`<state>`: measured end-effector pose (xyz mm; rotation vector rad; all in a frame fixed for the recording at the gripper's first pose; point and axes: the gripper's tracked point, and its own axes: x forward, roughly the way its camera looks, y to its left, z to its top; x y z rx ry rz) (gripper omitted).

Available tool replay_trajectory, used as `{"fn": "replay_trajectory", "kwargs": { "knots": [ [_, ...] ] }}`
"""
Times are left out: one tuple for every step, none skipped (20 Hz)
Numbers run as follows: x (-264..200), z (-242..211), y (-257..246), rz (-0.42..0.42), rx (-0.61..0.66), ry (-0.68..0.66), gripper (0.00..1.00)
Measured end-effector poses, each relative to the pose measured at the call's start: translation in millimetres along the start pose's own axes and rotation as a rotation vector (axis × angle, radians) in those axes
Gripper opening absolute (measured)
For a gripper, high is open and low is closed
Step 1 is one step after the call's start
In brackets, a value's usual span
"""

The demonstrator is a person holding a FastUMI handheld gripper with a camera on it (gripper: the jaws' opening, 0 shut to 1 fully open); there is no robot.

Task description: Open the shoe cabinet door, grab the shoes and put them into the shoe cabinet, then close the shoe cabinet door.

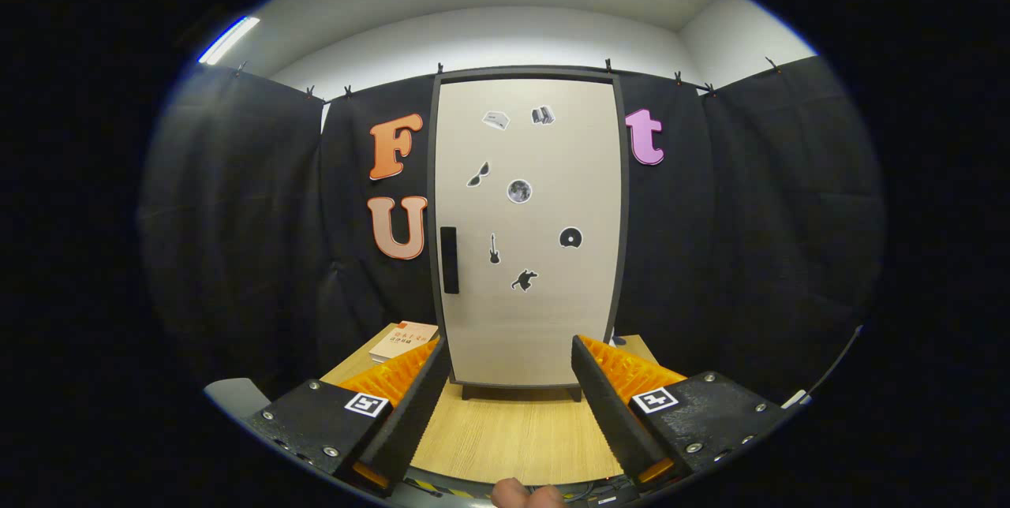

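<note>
- My gripper (509, 354) is spread wide, holding nothing, above the table (513, 429).
- The shoe cabinet (527, 232) stands beyond my fingers, door shut.
- Its slim handle (449, 259) hugs the door's edge; I could slip off.

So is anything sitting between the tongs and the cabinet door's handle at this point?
Nothing visible. The tongs are open over bare table, and the closed shoe cabinet door stands just beyond them. Its dark handle on the door's left edge is unobstructed; the book lies off to the side.
</note>
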<state>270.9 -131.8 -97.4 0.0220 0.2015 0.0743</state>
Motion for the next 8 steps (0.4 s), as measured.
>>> {"fn": "replay_trajectory", "kwargs": {
  "knots": [
    [-9.7, 2.4, -6.3, -0.001, 0.004, -0.012, 0.97],
    [-18.0, 2.3, -12.6, 0.0, 0.006, -0.017, 0.97],
    [-24.9, 1.0, -19.7, -0.002, 0.013, -0.016, 0.97],
    [-30.4, 0.5, -24.2, 0.003, 0.024, -0.017, 0.97],
    [-36.3, 3.4, -28.9, 0.009, 0.038, -0.026, 0.97],
    [-40.3, 6.6, -33.5, 0.011, 0.047, -0.041, 0.97],
    [-44.0, 8.6, -39.1, 0.008, 0.053, -0.054, 0.97],
    [-44.7, 7.8, -43.1, 0.007, 0.058, -0.056, 0.97]
  ]
}}
